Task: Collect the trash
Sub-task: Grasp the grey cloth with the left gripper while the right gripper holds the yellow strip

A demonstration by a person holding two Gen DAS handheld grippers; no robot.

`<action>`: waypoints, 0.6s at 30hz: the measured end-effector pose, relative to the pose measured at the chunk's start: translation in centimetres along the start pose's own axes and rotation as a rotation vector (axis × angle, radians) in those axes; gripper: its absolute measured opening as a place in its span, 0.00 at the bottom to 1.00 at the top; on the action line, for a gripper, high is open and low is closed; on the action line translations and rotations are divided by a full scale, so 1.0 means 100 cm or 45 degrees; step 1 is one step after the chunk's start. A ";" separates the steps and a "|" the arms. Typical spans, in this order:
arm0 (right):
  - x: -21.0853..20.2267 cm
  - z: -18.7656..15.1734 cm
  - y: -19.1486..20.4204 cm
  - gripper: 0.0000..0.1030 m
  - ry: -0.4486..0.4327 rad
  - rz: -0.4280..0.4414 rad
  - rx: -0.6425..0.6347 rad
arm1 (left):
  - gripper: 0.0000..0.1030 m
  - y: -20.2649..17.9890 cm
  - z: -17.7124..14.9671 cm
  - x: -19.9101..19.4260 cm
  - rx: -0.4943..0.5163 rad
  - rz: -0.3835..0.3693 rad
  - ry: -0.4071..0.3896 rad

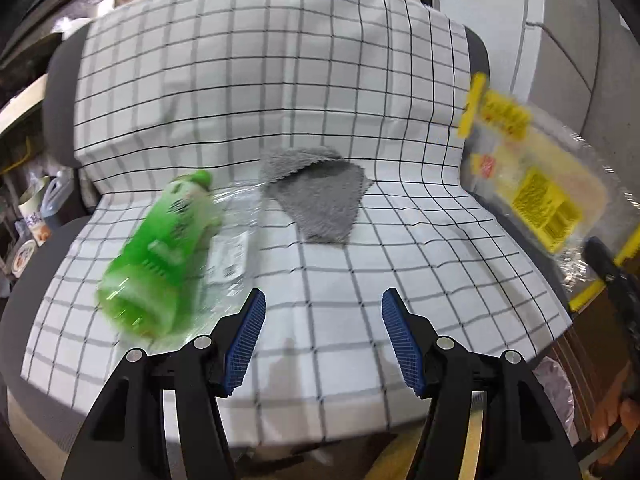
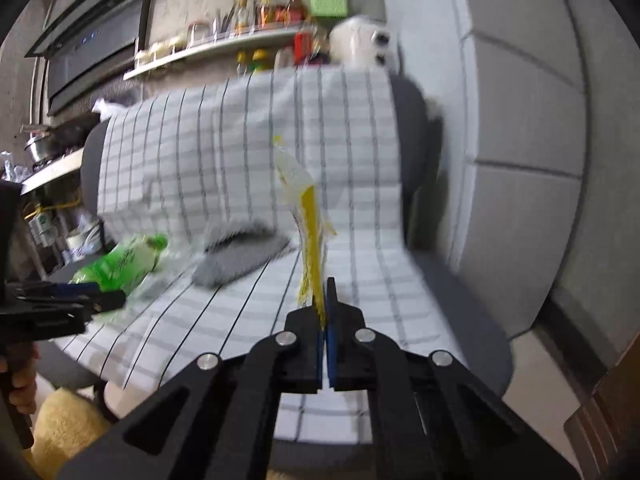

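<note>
A green plastic bottle point(image 1: 160, 252) lies on its side on the checked cloth point(image 1: 280, 80) that covers a chair, with a clear plastic wrapper point(image 1: 232, 248) beside it. My left gripper point(image 1: 323, 312) is open and empty, just right of the bottle. My right gripper point(image 2: 324, 304) is shut on a yellow and clear plastic package point(image 2: 308, 220), held up above the seat. The package also shows in the left wrist view point(image 1: 536, 184), at the right. The bottle point(image 2: 120, 264) shows in the right wrist view at the left.
A grey cloth point(image 1: 320, 196) lies in the middle of the seat. A shelf with bottles and jars point(image 2: 256, 20) runs behind the chair. A grey cabinet point(image 2: 532, 120) stands at the right. A fluffy yellow rug point(image 2: 68, 432) lies below the chair.
</note>
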State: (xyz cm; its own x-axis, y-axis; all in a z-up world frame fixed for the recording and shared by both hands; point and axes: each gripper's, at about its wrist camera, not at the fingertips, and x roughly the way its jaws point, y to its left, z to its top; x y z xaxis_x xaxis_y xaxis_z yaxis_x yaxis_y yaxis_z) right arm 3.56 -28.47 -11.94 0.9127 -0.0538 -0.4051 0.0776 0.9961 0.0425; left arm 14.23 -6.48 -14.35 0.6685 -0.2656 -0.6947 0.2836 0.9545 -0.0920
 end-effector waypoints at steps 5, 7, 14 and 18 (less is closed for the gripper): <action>0.006 0.002 -0.017 0.02 0.005 0.016 0.064 | 0.75 -0.012 0.030 0.049 0.021 0.038 0.040; 0.010 0.002 -0.021 0.02 0.016 0.016 0.071 | 0.75 -0.014 0.041 0.070 0.022 0.063 0.064; 0.019 -0.005 -0.026 0.02 0.056 0.028 0.077 | 0.60 -0.014 0.056 0.140 0.033 0.193 0.243; 0.017 -0.007 -0.025 0.02 0.057 0.020 0.065 | 0.19 -0.015 0.052 0.145 0.082 0.239 0.233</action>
State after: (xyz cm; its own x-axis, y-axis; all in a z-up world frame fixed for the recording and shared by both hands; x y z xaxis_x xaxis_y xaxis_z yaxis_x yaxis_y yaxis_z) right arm 4.59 -31.02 -13.38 0.8951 -0.0335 -0.4447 0.0845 0.9918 0.0954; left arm 27.07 -12.48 -20.57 0.5798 -0.0500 -0.8132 0.2133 0.9726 0.0922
